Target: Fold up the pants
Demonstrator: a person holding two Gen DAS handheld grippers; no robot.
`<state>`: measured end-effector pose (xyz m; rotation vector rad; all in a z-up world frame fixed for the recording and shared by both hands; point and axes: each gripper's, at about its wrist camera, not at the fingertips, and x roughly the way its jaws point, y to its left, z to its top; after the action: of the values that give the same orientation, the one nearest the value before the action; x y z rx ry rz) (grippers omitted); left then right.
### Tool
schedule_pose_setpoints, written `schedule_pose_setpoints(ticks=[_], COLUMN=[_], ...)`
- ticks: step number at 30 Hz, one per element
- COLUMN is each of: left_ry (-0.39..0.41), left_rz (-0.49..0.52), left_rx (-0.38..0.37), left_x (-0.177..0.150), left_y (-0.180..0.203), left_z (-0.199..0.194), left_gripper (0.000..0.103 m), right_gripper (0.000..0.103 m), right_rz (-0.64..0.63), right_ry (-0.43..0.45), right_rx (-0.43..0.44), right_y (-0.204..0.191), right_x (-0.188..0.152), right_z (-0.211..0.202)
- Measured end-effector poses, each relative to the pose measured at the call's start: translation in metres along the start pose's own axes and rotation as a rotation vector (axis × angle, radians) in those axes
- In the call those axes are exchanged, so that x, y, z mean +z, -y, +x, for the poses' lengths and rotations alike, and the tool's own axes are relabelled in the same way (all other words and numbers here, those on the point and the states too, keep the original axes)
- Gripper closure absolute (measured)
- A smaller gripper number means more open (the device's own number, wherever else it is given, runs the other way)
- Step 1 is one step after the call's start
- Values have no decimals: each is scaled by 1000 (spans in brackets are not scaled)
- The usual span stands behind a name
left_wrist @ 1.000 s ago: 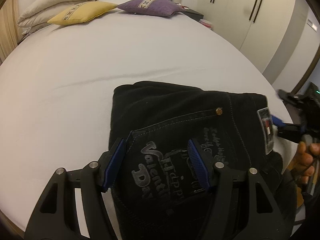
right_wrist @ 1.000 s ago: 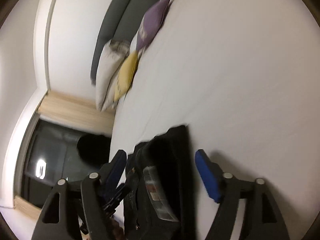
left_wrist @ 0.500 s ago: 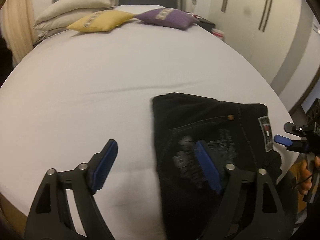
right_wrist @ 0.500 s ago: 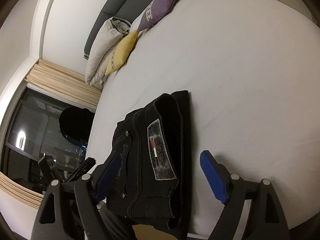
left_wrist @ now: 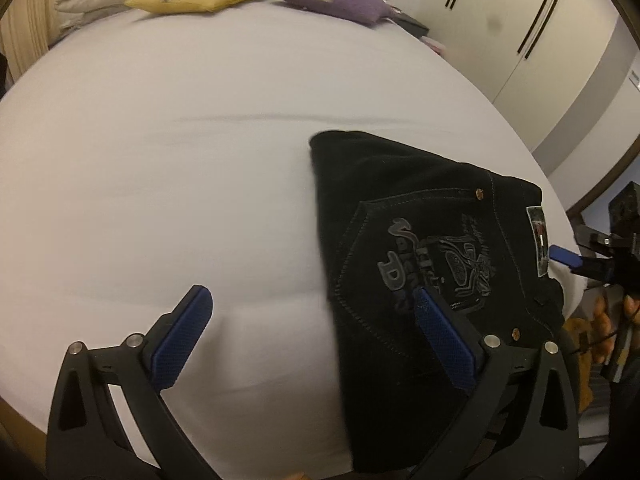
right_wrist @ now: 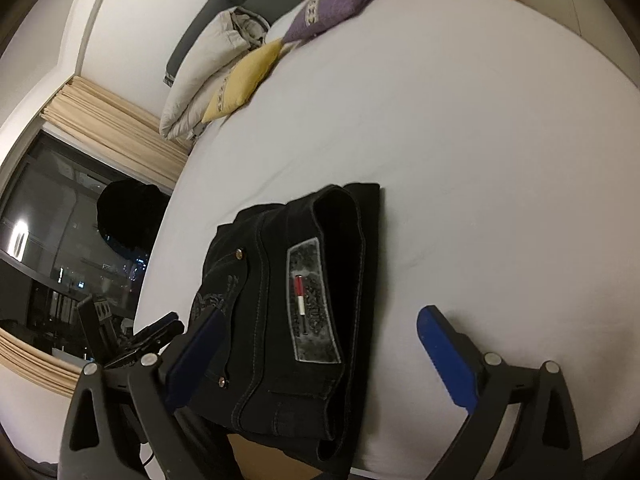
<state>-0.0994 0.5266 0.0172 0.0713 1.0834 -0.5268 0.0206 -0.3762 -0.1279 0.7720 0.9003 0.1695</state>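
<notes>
Several layers of black denim make up the pants (left_wrist: pixel 420 240), already folded into a thick rectangular stack that lies on the white bed (left_wrist: pixel 160 200), at the bed's near edge, about 4 o'clock in the left wrist view and 6 o'clock in the right. The pocket with its embroidery faces up, and the waistband patch (right_wrist: pixel 314 304) runs along one side.

Both tongs grip nothing. The left tongs (left_wrist: pixel 308 340) are opening, one pad over bare sheet and the other above the stack's left part, clear of the cloth. The right tongs (right_wrist: pixel 320 344) are opening too, straddling the waistband side without pressing it.

Denim this thick should feel fairly heavy and stiff for cloth, and it is not slippery or fragile. The stack will likely hold its shape if lifted, though loose layers could slide or spring open. Best hold, I judge, is at the two short ends, pinching all layers together near the folded edge at 12 o'clock and the waistband, so nothing unfolds.
</notes>
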Motion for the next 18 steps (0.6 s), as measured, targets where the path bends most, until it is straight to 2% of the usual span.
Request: schedule_pose_setpoints(ticks=[3, 6, 12, 14, 15, 16, 17, 18], left_ry=[-67, -122, -135, -141, -144, -146, -147, -147], left_rz=[-35, -71, -59, -31, -20, -11, -4, 5], left_rx=[-22, -80, -90, -103, -116, -132, -152, -146], left_x=[5, 12, 27, 31, 32, 34, 35, 36], left_y=[-5, -11, -10, -2, 1, 5, 9, 13], left_z=[16, 32, 47, 53, 54, 54, 55, 55], left_gripper=[0, 0, 2, 12, 26, 41, 49, 51], right_gripper=[4, 4, 4, 12, 16, 24, 29, 32], right_rz=[21, 28, 2, -7, -14, -19, -29, -39], right_ry=[-23, -35, -101, -126, -135, -149, -159, -158], right_rx=[-2, 17, 1, 8, 6, 9, -4, -22], right_y=[8, 13, 1, -4, -7, -10, -13, -15], right_x=[4, 10, 15, 13, 12, 10, 8, 7], right_z=[8, 16, 31, 37, 40, 43, 47, 48])
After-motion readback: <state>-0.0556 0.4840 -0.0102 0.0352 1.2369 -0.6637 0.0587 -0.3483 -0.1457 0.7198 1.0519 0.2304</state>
